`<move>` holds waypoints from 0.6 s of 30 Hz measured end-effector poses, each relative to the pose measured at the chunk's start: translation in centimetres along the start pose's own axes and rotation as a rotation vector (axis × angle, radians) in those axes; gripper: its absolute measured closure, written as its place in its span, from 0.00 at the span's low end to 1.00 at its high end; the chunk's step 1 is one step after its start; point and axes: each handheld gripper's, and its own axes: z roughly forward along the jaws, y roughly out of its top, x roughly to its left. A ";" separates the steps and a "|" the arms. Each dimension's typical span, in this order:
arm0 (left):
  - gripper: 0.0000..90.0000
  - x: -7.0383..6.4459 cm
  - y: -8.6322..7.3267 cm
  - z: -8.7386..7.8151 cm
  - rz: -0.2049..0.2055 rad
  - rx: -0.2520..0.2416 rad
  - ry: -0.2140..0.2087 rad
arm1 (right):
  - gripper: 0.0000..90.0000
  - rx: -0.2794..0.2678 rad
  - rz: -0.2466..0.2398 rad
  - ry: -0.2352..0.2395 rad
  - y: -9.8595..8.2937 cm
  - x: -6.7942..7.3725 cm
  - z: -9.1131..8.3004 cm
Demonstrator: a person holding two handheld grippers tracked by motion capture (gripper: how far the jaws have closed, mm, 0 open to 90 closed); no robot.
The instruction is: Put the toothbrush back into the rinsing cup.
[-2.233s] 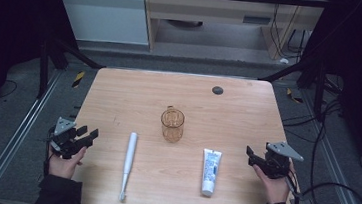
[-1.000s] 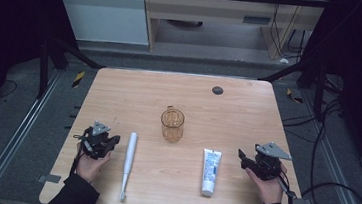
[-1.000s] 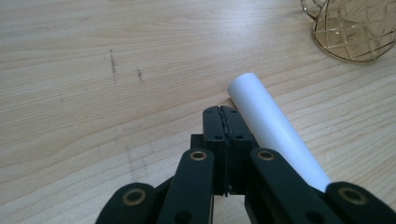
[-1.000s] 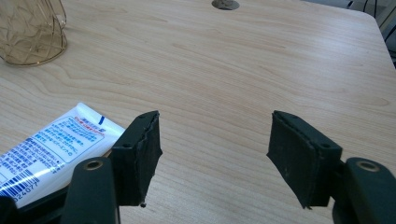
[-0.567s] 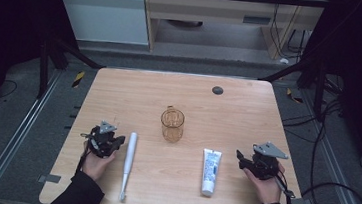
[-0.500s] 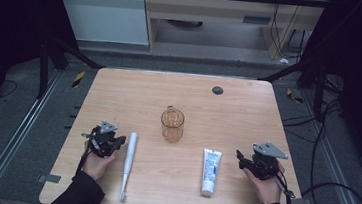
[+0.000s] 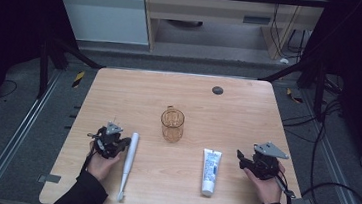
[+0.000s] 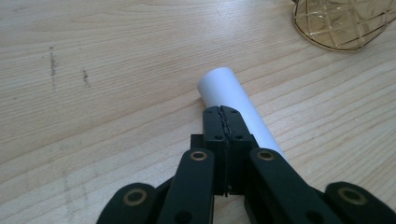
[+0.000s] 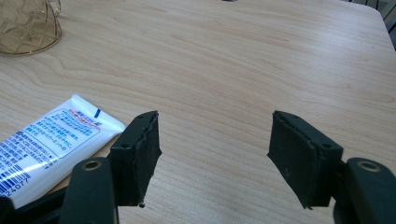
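A white toothbrush (image 7: 127, 161) lies lengthwise on the wooden table (image 7: 248, 113), left of centre. My left gripper (image 7: 117, 144) sits right beside its thick handle end. In the left gripper view the jaws (image 8: 223, 114) are shut flat together with nothing between them, and the white handle (image 8: 223, 87) lies just beyond and under the tips. An amber glass cup (image 7: 172, 124) stands mid-table, and its base (image 8: 343, 23) also shows in the left gripper view. A white toothpaste tube (image 7: 209, 170) lies right of centre. My right gripper (image 7: 243, 158) is open, empty (image 9: 215, 144), just right of the tube (image 9: 51, 137).
A small dark disc (image 7: 217, 90) sits near the table's far edge. The cup (image 9: 27, 23) appears at the upper left of the right gripper view. A yellow-and-black item (image 7: 78, 78) lies on the floor beyond the table's left corner. Metal rails run along both sides.
My left gripper has moved right from the table's left edge to the toothbrush handle. My right gripper has shifted slightly left toward the toothpaste tube.
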 end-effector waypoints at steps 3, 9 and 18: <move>1.00 -0.3 0.1 -0.1 0.006 0.000 -0.017 | 0.37 0.000 0.001 -0.002 0.0 0.0 0.0; 1.00 -1.7 0.4 -0.2 0.036 0.016 -0.053 | 0.37 0.002 0.002 -0.003 -0.1 -0.2 0.0; 1.00 -3.5 0.6 -0.6 0.082 0.037 -0.098 | 0.37 0.001 0.001 -0.006 -0.1 -0.2 -0.1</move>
